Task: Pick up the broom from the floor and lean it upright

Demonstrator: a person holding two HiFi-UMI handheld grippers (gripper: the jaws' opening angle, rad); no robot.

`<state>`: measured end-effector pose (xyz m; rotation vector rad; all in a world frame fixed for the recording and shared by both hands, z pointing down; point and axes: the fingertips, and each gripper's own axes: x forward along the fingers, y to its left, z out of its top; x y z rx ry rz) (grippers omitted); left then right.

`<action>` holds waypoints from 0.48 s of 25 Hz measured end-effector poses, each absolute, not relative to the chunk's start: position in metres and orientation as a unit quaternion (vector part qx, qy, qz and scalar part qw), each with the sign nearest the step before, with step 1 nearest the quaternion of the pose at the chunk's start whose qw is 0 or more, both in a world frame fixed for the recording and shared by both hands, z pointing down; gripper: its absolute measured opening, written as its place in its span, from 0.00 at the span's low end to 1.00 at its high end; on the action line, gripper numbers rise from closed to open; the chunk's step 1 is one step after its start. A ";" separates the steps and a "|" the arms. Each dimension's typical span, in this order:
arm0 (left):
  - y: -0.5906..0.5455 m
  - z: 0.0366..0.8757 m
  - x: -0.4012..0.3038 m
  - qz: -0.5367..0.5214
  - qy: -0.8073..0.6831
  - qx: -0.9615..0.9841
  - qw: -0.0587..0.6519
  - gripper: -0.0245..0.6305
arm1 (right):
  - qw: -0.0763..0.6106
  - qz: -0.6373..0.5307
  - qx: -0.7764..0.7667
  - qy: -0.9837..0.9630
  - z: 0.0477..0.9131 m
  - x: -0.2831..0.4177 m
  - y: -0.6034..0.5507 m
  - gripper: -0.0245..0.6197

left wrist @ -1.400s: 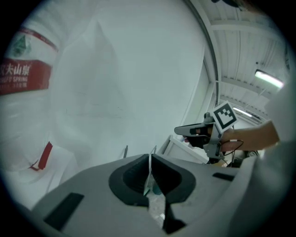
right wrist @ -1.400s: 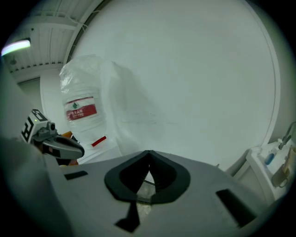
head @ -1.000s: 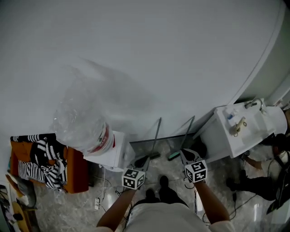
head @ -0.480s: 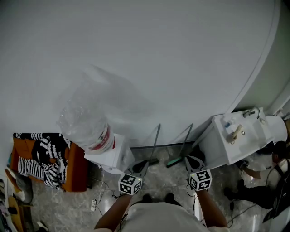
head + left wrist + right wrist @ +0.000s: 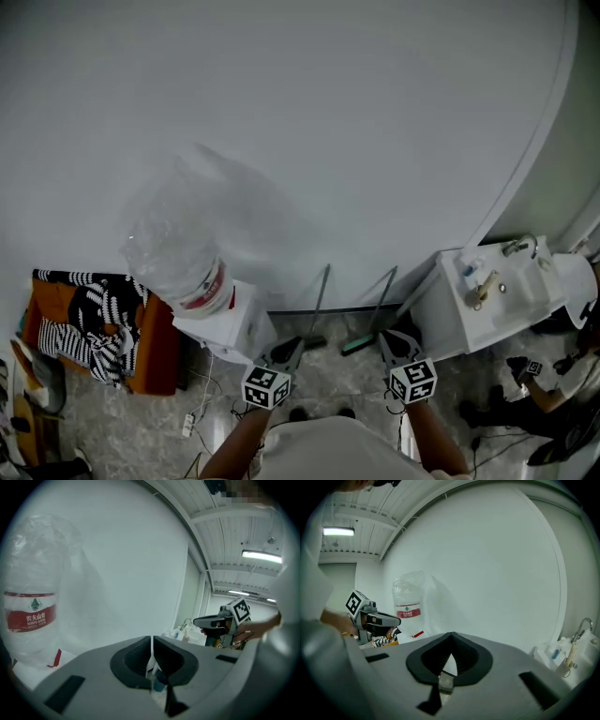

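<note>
Head view puts the broom [image 5: 377, 307] leaning on the wall [image 5: 328, 141], its green head down on the floor [image 5: 342, 370], just beside a second long-handled tool [image 5: 318, 302]. Its foot could well skid on the glossy tiles, letting the handle slide down the smooth wall, and a stray nudge might topple both. The left hand-held gripper [image 5: 289, 349] and right hand-held gripper [image 5: 396, 339] are each clenched on nothing, near the handles and seemingly clear of them.
</note>
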<state>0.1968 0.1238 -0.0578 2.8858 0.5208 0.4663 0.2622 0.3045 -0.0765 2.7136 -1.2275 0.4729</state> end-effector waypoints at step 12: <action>0.136 -0.057 0.194 0.155 0.163 0.970 0.090 0.06 | 0.048 0.156 0.896 -0.412 -0.075 0.260 0.318 0.04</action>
